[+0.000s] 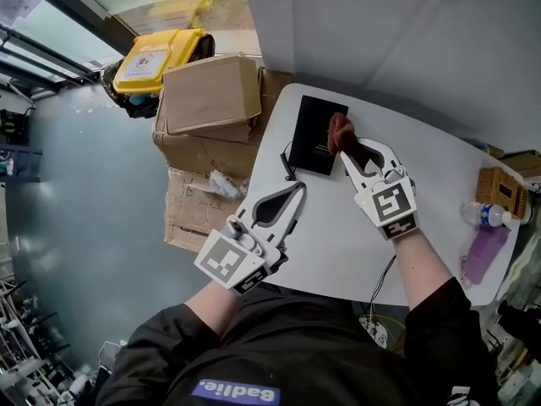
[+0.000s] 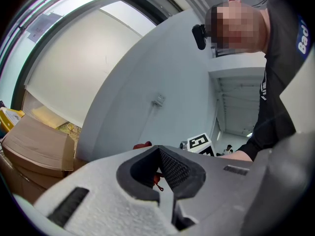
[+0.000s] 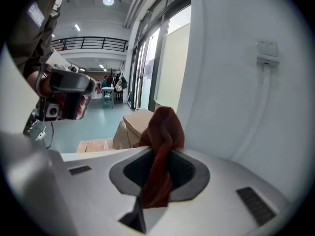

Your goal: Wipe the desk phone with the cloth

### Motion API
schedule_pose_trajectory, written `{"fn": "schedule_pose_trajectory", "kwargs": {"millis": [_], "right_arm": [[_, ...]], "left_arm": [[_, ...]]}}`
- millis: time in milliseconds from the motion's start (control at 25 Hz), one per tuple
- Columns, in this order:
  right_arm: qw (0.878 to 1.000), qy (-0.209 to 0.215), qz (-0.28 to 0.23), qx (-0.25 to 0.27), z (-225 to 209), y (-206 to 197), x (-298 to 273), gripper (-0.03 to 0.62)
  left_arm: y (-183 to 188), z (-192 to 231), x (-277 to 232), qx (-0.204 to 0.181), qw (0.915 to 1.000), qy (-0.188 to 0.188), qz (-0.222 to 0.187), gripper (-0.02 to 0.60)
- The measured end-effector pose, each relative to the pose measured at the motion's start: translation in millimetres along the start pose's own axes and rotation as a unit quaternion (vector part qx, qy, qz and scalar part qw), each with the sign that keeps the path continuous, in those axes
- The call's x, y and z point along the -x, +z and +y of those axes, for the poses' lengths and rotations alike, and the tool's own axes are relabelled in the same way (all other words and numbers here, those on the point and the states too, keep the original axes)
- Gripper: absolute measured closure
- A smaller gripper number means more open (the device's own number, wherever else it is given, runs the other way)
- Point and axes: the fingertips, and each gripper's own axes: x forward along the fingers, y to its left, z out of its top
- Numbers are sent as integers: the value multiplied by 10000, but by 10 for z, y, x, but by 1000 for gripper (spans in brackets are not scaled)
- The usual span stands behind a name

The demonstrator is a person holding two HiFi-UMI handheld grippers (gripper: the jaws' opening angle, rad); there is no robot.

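The right gripper (image 1: pixel 351 152) was clenched on the red cloth (image 1: pixel 340 130), which touched the black desk phone (image 1: pixel 311 134) near the desk's (image 1: pixel 431 172) far left corner. The left gripper (image 1: pixel 296 191), jaws together and empty, was over the near left edge.

Black desk phone (image 1: pixel 314 138); rust-red cloth (image 1: pixel 340 128); white table (image 1: pixel 439 184); yellow bin lid (image 1: pixel 156 57); brown cardboard boxes (image 1: pixel 211 96); white left hand-held gripper (image 1: pixel 297 189) and right hand-held gripper (image 1: pixel 348 148), with black-and-white square markers.
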Motion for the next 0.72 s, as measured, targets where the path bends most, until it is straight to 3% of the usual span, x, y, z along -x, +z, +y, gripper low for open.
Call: {"fn": "schedule_pose_trajectory", "kwargs": {"millis": [160,360,560,720], "right_arm": [[9966,-204,456,656,-240,-28,-243,511],[9826,-317,847,1625,-447,-73,-595,511],[9694,-298,1239,2098,-548,-190,-918,511],[9623,-181,1464,2286,-492,-335,-1076,511]], "left_arm": [[-65,102,-6,-124,9999,27,-8,568],[-165,178,18,1,9999,148,55,568],[-241,283,93,-5,9996,251,114,569],[-256,318,133,225,9989,365,163,568]]}}
